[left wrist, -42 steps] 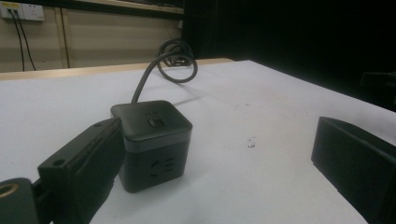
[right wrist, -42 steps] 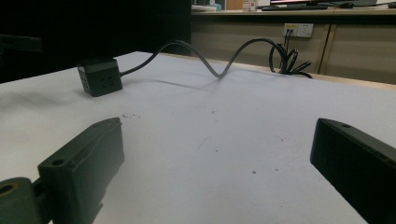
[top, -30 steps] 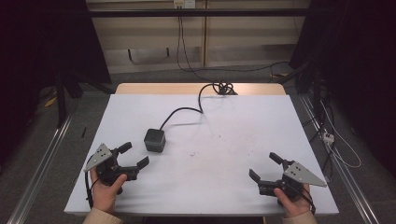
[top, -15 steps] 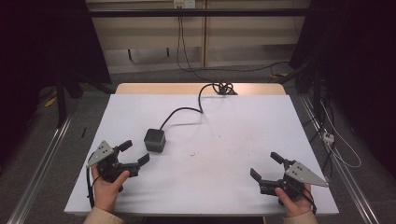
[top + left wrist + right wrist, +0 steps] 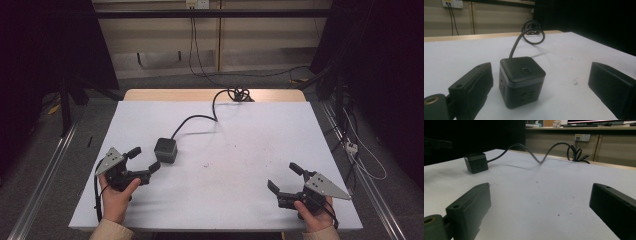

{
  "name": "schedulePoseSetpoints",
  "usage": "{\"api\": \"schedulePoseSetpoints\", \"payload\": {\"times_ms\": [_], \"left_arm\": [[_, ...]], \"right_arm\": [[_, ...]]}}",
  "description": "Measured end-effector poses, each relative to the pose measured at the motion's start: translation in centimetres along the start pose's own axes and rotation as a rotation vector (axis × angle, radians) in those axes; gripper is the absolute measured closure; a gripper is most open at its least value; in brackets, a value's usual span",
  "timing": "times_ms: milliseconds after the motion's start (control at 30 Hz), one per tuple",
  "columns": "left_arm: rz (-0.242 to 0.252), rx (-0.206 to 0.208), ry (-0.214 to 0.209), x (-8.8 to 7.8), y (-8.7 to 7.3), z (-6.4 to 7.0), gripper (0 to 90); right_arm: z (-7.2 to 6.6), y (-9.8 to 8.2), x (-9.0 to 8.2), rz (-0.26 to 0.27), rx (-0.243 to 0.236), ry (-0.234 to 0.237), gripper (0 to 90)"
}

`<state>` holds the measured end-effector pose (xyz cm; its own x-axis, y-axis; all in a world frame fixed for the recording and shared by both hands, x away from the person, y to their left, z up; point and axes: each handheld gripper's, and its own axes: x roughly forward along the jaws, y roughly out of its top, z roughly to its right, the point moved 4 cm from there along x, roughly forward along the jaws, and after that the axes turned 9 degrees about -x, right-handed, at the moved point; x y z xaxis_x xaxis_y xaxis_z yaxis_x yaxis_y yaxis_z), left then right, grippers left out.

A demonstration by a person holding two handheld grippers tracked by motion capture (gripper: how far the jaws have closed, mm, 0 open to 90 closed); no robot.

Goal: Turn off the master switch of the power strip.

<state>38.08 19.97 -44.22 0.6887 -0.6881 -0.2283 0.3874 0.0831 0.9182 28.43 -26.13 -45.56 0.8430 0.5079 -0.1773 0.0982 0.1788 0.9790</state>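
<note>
**Now: left jaws spread around the black cube, not yet touching it**

Up close in the left gripper view, the cube-shaped power socket (image 5: 522,81) sits on the table (image 5: 461,55) between the left gripper's (image 5: 541,85) two black jaws. It stands nearer the jaw at that view's left, with a narrow strip of table showing between them, and well apart from the jaw at the right. The jaws are spread wide and neither touches the cube. A small square button (image 5: 526,70) lies on the cube's top face, and socket slots show on its two near sides. Its dark cord (image 5: 517,42) rises from behind the cube and runs to a coil (image 5: 533,29) at the far table edge.

From the high view, the left gripper (image 5: 142,160) points at the cube, whose near corner lies just ahead of the jaw tips.

Over at the right gripper (image 5: 540,202), the jaws are likewise wide apart with bare table between them. The cube lies well ahead of them, beyond the jaw at that view's left.
</note>
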Motion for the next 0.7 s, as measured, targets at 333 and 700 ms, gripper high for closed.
{"api": "schedulePoseSetpoints", "payload": {"times_ms": [333,700], "left_arm": [[-0.001,0.011,0.013,0.7,0.3,-0.4,8.1],[-0.002,0.021,0.019,1.2,0.6,-0.6,13.5]], "right_arm": [[0.0,0.0,0.0,0.000,0.000,0.002,3.1],[0.0,0.1,0.0,0.002,0.001,0.003,3.1]]}}
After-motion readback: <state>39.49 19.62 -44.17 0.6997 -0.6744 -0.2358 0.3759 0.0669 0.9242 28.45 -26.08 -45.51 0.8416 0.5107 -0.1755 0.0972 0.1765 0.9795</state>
